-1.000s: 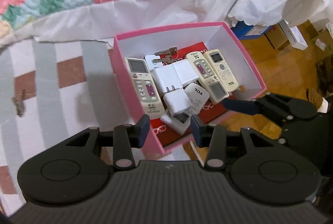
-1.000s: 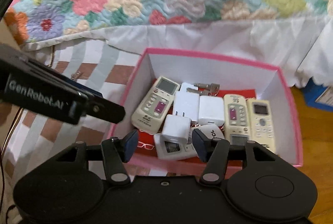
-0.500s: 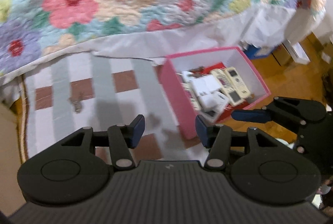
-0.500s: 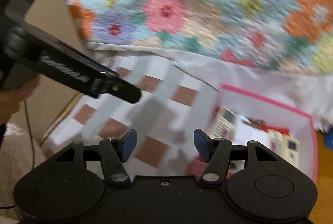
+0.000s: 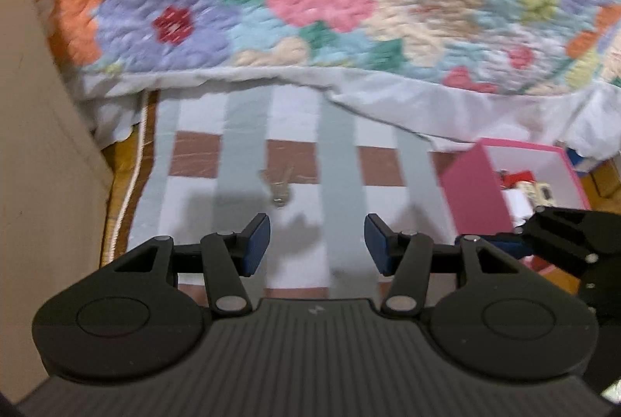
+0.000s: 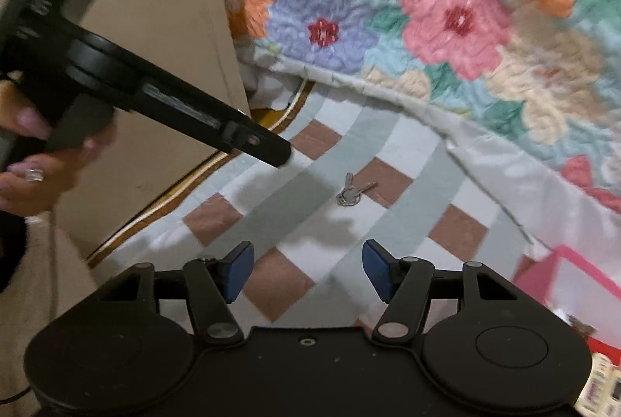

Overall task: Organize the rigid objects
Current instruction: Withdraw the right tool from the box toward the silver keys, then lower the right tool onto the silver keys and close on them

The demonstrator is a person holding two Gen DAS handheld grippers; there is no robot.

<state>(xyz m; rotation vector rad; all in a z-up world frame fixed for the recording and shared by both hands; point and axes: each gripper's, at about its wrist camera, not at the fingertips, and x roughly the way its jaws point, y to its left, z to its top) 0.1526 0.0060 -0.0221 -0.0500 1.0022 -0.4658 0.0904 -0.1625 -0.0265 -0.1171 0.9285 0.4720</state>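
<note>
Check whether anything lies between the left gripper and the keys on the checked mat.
Nothing visible does. The small bunch of silver keys lies alone on the checked mat, just ahead of the open, empty left gripper; only bare mat separates them.

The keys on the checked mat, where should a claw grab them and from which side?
Take the keys at the bunched heads by the ring, coming straight down from above: they lie flat on the checked mat, blades splayed apart, so side approaches likely offer nothing to pinch.
</note>
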